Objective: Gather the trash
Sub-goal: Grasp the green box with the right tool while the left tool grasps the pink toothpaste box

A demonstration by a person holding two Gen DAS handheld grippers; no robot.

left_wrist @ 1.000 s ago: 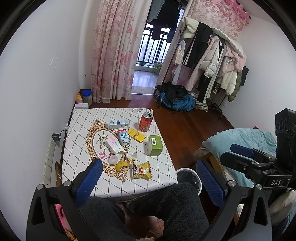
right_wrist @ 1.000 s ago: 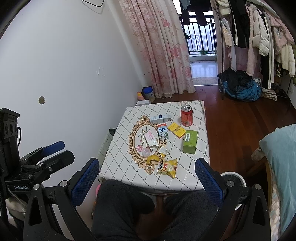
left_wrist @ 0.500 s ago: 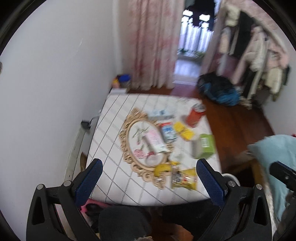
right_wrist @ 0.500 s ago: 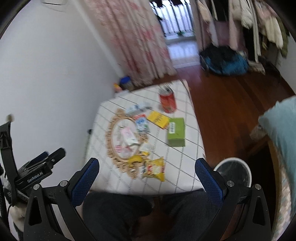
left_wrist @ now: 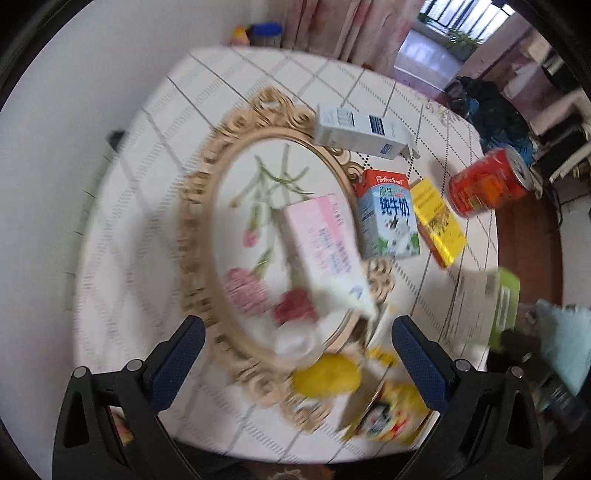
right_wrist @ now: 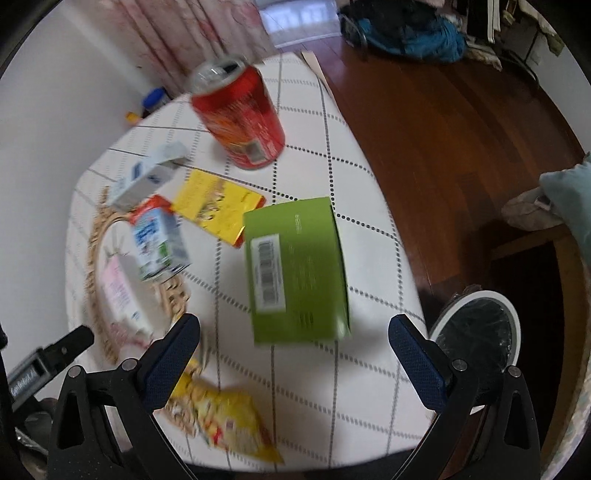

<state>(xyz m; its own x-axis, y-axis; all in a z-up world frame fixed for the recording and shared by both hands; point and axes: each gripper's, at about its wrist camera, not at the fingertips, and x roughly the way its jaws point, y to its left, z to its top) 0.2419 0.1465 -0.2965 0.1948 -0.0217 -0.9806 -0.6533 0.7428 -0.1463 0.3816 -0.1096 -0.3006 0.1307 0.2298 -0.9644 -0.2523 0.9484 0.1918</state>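
Observation:
Trash litters the small white table (left_wrist: 155,155). My left gripper (left_wrist: 293,354) hovers open over a clear plastic cup (left_wrist: 295,341) and a banana peel (left_wrist: 325,374), beside a pink box (left_wrist: 325,251), a milk carton (left_wrist: 389,218), a white-blue box (left_wrist: 360,131) and a yellow snack bag (left_wrist: 391,417). My right gripper (right_wrist: 293,350) hangs open just above a green box (right_wrist: 297,269). Beyond it stand a red can (right_wrist: 240,118) and a yellow packet (right_wrist: 218,208). A snack bag (right_wrist: 225,417) lies at the near edge.
A white-rimmed bin with a black liner (right_wrist: 476,328) stands on the wooden floor (right_wrist: 443,122) right of the table. A white wall (left_wrist: 66,92) runs along the table's left side. Blue bedding (right_wrist: 569,199) lies at the right; a dark clothes pile (right_wrist: 406,33) lies beyond.
Both grippers have dropped from high above my lap down close over the table. The left one swung over the gold-framed print, the right one over the green box. Both stay open.

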